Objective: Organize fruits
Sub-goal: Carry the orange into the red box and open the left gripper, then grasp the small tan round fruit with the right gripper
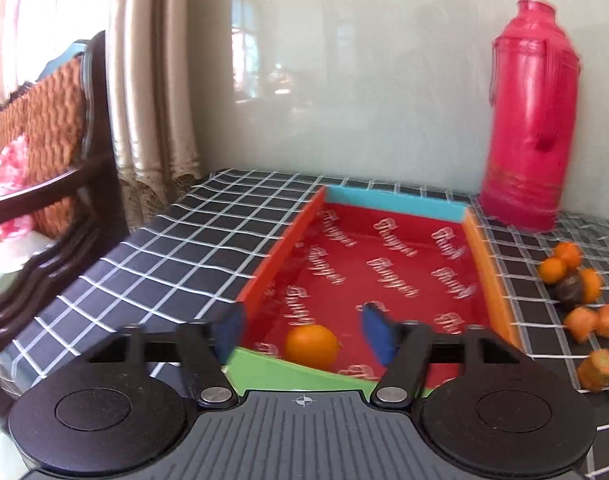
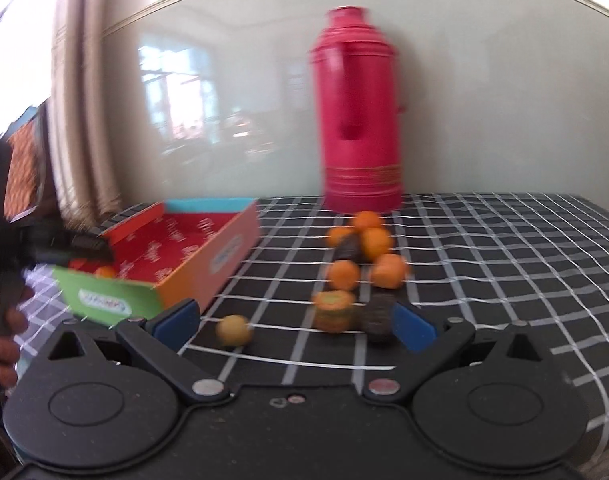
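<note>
The desk [image 2: 504, 248], under a black cloth with a white grid, carries everything here, and at its back against the pale wall stands a tall pink-red thermos flask [image 2: 358, 120], upright. To the flask's left sits the open cardboard tray [image 1: 280, 256], a long shallow box whose length runs from its green near wall back to its blue far wall, with a red wall on its left, an orange wall on its right and a red printed floor. The left gripper [image 1: 304, 336] hangs at the tray's near end with its fingers [image 1: 378, 336] spread apart and gripping nothing; one blue pad is outside the red wall, the other over the tray floor. A single round orange [image 1: 311, 346] lies on the tray floor in the near corner, between the two pads and clear of both. The right gripper [image 2: 296, 324] faces the loose fruit pile [image 2: 362, 256] on the cloth in front of the flask, its fingers wide open and empty. Between those pads lie a pale yellow round fruit [image 2: 233, 330], a squat orange persimmon-like fruit [image 2: 333, 309] resting flat, and a dark fruit [image 2: 378, 314] just beside the right-hand pad; motion blur hides whether it touches. Further back, the pile holds several round oranges and another dark fruit, bunched together
</note>
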A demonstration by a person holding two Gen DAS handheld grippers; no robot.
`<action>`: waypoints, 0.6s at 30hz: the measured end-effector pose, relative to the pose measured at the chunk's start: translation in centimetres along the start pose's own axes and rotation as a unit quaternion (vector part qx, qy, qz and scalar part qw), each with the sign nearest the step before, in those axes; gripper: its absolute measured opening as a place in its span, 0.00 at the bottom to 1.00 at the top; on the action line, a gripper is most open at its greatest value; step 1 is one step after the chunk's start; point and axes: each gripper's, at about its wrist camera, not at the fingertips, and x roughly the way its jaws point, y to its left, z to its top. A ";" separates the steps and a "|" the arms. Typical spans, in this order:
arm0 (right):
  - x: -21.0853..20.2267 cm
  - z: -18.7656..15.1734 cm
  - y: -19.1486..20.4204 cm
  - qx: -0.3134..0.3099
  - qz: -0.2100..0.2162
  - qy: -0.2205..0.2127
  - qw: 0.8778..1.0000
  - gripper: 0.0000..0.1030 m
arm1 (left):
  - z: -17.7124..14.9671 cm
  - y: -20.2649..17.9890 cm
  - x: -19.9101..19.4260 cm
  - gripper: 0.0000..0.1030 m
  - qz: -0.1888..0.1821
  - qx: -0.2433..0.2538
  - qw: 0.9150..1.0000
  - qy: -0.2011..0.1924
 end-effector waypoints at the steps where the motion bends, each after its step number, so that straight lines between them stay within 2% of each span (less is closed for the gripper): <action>1: 0.4 0.0 0.5 -0.006 0.006 0.005 1.000 0.83 | 0.0 0.2 -0.1 0.74 -0.003 -0.001 1.000 -0.004; 2: 0.8 0.0 0.8 -0.011 0.011 0.011 1.000 0.75 | -0.1 0.5 -0.3 0.75 -0.002 0.000 1.000 -0.009; 4: 1.7 0.1 1.2 -0.010 0.020 0.024 0.999 0.66 | -0.1 1.1 -0.8 0.92 0.012 -0.005 1.000 -0.019; 8: 3.2 0.2 1.6 -0.004 0.022 0.046 0.999 0.43 | 0.0 3.4 -2.5 0.95 0.023 -0.036 0.998 -0.052; 10: 3.7 0.1 1.7 -0.002 0.021 0.053 0.998 0.35 | -0.2 4.5 -3.2 0.98 0.042 -0.048 0.996 -0.065; 16: 5.6 0.0 2.2 0.001 0.017 0.072 0.997 0.29 | -0.5 6.4 -3.6 0.99 0.078 -0.054 0.992 -0.082; 18: 6.0 -0.2 2.3 0.005 0.022 0.080 0.997 0.18 | -0.6 7.0 -3.4 0.99 0.082 -0.058 0.992 -0.077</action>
